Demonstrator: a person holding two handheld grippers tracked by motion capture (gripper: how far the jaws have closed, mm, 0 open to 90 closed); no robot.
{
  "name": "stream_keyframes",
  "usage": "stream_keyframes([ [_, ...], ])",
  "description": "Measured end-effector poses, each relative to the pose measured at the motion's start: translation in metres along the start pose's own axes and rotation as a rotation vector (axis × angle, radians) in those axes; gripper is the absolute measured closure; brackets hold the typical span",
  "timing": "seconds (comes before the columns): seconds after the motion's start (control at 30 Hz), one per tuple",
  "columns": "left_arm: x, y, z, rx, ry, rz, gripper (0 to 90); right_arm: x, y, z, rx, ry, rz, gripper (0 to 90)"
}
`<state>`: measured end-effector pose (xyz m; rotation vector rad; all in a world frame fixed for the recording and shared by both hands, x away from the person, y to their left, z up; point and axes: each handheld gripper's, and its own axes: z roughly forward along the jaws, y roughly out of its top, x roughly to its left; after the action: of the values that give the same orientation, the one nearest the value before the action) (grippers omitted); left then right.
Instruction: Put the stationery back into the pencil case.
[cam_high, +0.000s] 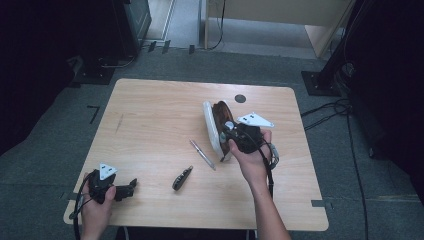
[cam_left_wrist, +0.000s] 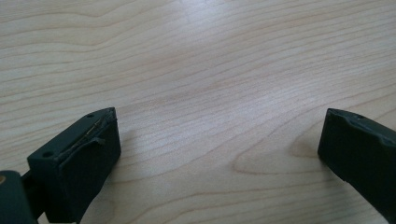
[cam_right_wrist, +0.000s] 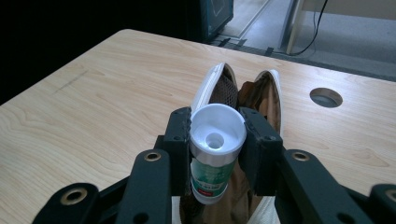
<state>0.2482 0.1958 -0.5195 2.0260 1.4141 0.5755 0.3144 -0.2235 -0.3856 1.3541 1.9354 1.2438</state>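
My right gripper (cam_right_wrist: 217, 122) is shut on a small tube (cam_right_wrist: 211, 177) with a white cap and a green label. The tube is held upright, cap towards the camera, just over the open mouth of a brown pouch with a white zip edge (cam_right_wrist: 208, 86). From above, the pouch (cam_high: 215, 120) lies right of the table's centre, with the right gripper (cam_high: 231, 135) at its near end. Near the front left corner my left gripper (cam_high: 131, 186) rests low over the table. Its jaws (cam_left_wrist: 219, 135) stand wide open over bare wood.
A silver pen (cam_high: 201, 154) lies slanted on the wooden table (cam_high: 150, 115) left of the pouch. A small dark object (cam_high: 182, 178) lies nearer the front edge. A round cable hole (cam_high: 240, 98) sits behind the pouch. Dark stands and cables surround the table.
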Motion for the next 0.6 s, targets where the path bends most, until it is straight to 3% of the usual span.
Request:
stream_keyframes([
  [0.33,0.0,0.0,0.0,0.0,0.0,0.0,0.0,-0.001,0.003,0.005,0.013,-0.011,-0.008,66.1],
  [0.6,0.0,0.0,0.0,0.0,-0.001,-0.001,0.0,0.001,0.002,0.018,0.041,-0.054,-0.039,66.1],
])
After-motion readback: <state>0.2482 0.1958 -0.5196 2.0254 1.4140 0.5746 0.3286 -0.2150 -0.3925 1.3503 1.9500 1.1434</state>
